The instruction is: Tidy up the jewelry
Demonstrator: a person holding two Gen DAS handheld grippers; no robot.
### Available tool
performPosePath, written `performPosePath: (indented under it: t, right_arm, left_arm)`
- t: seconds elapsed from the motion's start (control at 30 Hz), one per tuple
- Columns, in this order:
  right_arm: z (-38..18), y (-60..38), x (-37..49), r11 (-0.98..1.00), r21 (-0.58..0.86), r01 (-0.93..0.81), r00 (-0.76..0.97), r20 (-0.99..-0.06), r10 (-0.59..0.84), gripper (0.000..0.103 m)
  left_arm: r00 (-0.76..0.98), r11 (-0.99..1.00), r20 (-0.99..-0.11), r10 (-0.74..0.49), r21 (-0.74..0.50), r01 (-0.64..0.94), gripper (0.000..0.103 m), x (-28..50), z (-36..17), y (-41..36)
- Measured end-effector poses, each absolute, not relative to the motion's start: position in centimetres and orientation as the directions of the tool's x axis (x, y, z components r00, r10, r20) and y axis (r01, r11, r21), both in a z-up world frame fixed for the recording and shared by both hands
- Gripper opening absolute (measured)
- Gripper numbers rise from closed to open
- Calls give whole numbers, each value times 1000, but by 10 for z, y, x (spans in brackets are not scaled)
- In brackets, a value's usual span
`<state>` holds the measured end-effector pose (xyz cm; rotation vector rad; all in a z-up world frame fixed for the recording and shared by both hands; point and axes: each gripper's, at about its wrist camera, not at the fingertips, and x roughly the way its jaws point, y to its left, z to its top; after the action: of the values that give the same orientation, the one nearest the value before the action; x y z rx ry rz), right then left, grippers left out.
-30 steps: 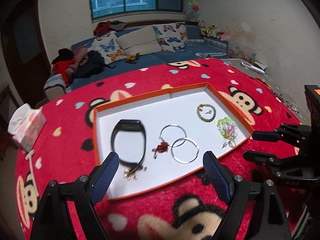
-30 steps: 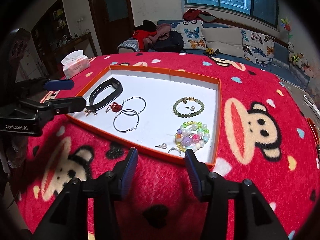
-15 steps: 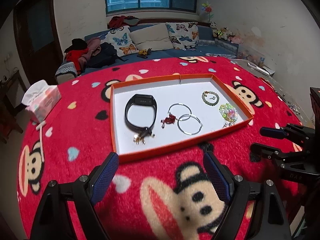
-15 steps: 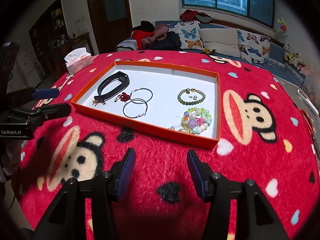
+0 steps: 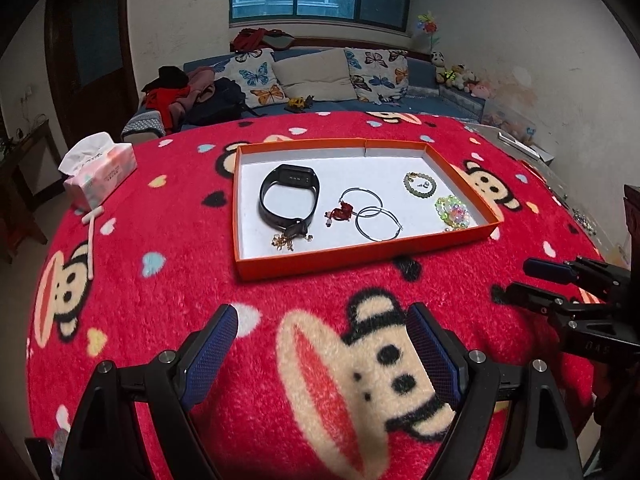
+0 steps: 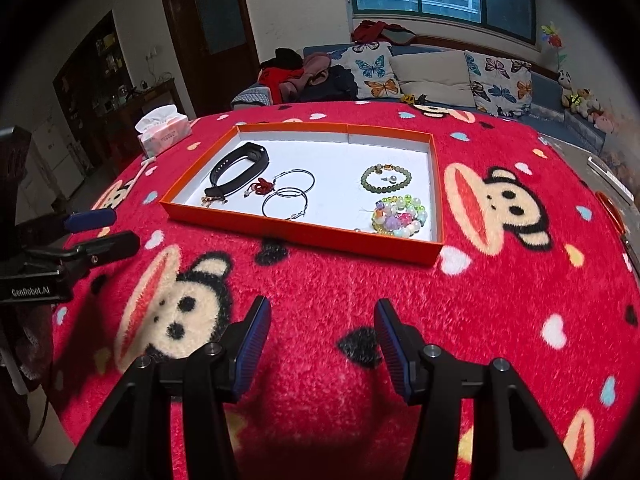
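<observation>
An orange tray (image 5: 360, 254) (image 6: 304, 236) with a white floor sits on the red monkey-print blanket. In it lie a black smart band (image 5: 289, 196) (image 6: 239, 168), two silver hoops (image 5: 378, 222) (image 6: 285, 204), a red charm (image 5: 340, 213), a small gold piece (image 5: 282, 241), a green bead bracelet (image 5: 420, 185) (image 6: 386, 179) and a multicoloured bead bracelet (image 5: 453, 211) (image 6: 399, 216). My left gripper (image 5: 322, 354) (image 6: 102, 230) is open and empty, well short of the tray. My right gripper (image 6: 322, 342) (image 5: 532, 278) is open and empty, also short of the tray.
A pink tissue box (image 5: 100, 170) (image 6: 162, 130) stands at the blanket's left edge with a white stick (image 5: 92, 236) beside it. A sofa with butterfly cushions (image 5: 320, 76) and clothes lies behind. A dark cabinet (image 6: 100, 92) stands far left.
Both grippers have pulled back and up from the tray, which now looks smaller and farther. The jewelry in the tray has not moved. Both stay open.
</observation>
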<state>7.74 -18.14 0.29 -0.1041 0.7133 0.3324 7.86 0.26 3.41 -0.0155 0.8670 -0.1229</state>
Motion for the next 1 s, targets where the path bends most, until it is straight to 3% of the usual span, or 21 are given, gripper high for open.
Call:
performPosePath:
  t: [1.0]
  right_arm:
    - [-3,-166,54,934,24,-356,700,-656,284,59]
  left_arm:
    - [651,993,-751,-113,-103,54,92,47,29,11]
